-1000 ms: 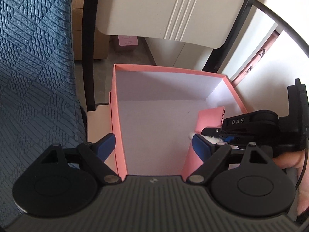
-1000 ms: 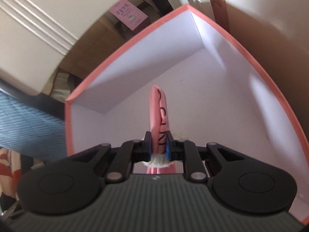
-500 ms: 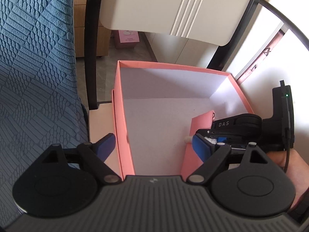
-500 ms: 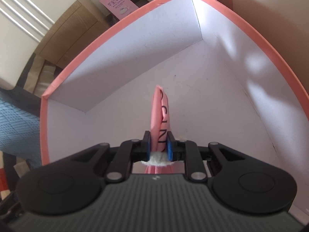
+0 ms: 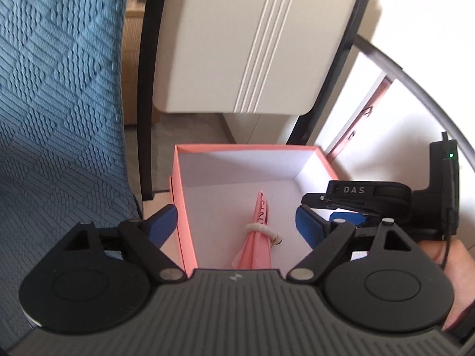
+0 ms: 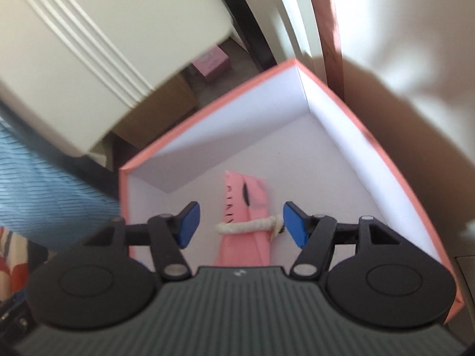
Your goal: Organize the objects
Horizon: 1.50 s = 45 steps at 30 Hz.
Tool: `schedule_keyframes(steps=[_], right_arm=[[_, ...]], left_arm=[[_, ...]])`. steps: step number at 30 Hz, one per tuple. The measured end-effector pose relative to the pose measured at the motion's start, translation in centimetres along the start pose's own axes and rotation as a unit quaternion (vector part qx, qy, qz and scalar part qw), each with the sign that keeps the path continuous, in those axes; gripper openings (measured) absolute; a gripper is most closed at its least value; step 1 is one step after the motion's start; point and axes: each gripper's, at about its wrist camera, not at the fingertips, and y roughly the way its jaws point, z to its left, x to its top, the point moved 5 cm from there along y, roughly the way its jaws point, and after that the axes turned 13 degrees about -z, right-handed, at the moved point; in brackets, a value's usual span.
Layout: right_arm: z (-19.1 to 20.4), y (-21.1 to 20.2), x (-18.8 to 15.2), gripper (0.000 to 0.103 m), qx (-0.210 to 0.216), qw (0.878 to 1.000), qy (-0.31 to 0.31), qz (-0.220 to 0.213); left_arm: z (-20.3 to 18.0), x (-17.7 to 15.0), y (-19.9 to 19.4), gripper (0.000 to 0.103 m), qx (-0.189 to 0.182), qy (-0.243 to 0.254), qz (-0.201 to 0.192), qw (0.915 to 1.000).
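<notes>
A pink box (image 5: 181, 204) with a white inside stands open; it also shows in the right wrist view (image 6: 368, 136). A folded pink paper bag (image 5: 259, 237) tied with a white cord lies on the box floor; in the right wrist view the bag (image 6: 246, 207) lies free below the gripper. My right gripper (image 6: 239, 225) is open above the bag and holds nothing. It shows in the left wrist view (image 5: 347, 207) over the box's right wall. My left gripper (image 5: 237, 222) is open, its jaws straddling the box's left wall.
A blue textured fabric (image 5: 59, 118) hangs at the left. A cream chair back (image 5: 252, 44) with a black frame stands behind the box. A small pink carton (image 6: 212, 62) lies on the floor beyond. A white wall (image 5: 400, 14) is at the right.
My right gripper opened and let go of the pink bag, which now lies in the box. Both grippers pulled back and up from the box.
</notes>
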Motion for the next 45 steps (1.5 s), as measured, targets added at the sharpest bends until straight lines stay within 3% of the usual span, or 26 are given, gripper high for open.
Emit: schedule_keyframes(steps=[10,23,29,38,40,44,45], right_arm=[[3.1,-12.8,0.6,0.064,0.032,0.996,-0.036,-0.071],[6.2,-28.4,-5.4,0.065,0.069,0.987,-0.061,-0.135],[6.8,-33.3,-8.9,0.065,0.073,0.982,-0.057,-0.163],[7.3,-35.5,-13.7,0.065,0.054,0.979,-0.064,-0.188],[7.1,-35.1,-14.2,0.071,0.046,0.978,-0.067,-0.19],[6.4,-34.0,-15.2,0.101,0.042,0.98,-0.058,-0.185],[6.3,-33.6,-15.5,0.103,0.036,0.981,-0.057,-0.18]], left_arm=[[-1.8,2.8,-11.3,0.09,0.007,0.031,-0.075,0.9967],[-2.9,-0.3,-25.1,0.09,-0.031,0.046,-0.128,0.9903],[-2.8,-2.0,-28.9,0.09,-0.038,0.054,-0.137,0.9884],[-1.7,-5.3,-30.7,0.093,-0.042,0.051,-0.121,0.9904],[-1.3,-6.1,-30.3,0.094,-0.043,0.046,-0.117,0.9911],[-0.2,-7.5,-28.9,0.095,-0.047,0.031,-0.109,0.9925],[0.1,-7.7,-28.6,0.095,-0.047,0.024,-0.107,0.9929]])
